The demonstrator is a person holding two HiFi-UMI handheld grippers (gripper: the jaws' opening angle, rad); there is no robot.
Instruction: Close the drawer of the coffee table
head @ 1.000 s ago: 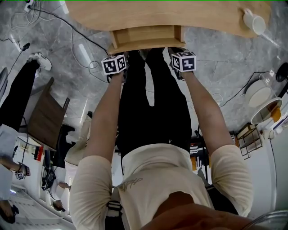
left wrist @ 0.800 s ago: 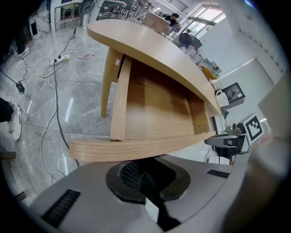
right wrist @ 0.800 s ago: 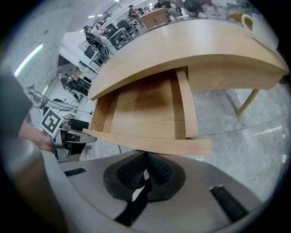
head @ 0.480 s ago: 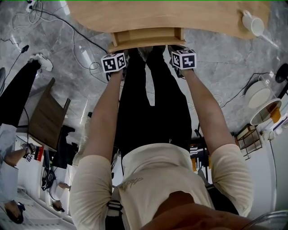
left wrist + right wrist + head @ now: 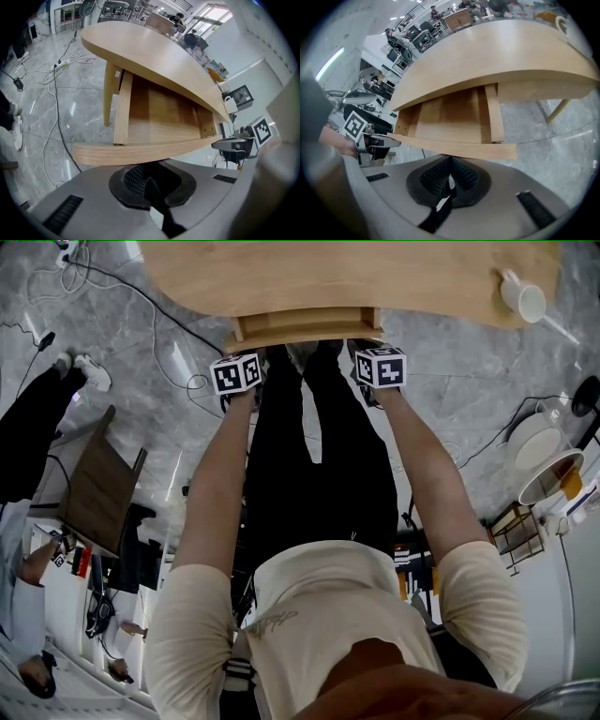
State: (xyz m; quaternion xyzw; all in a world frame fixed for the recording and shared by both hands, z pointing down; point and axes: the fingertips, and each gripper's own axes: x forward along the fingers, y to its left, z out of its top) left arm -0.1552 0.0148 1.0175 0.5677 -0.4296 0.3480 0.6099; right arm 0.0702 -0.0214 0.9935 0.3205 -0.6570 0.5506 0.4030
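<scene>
The light wood coffee table (image 5: 375,277) lies at the top of the head view. Its drawer (image 5: 305,326) sticks out a short way from under the top. My left gripper (image 5: 251,352) and right gripper (image 5: 368,345) are side by side at the drawer front, each with a marker cube. In the left gripper view my left gripper (image 5: 149,176) is shut and empty, tips against the drawer front (image 5: 140,152). In the right gripper view my right gripper (image 5: 450,176) is likewise shut and empty against the drawer front (image 5: 459,150). The drawer's inside looks bare.
A white mug (image 5: 520,298) stands on the table's right end. Cables (image 5: 169,343) run over the grey marble floor at the left. A brown chair (image 5: 98,484) and a standing person (image 5: 37,427) are at the left; white bowls (image 5: 539,437) sit at the right.
The drawer has slid further in under the table top. Both grippers have moved forward with its front. The person at the left has shifted.
</scene>
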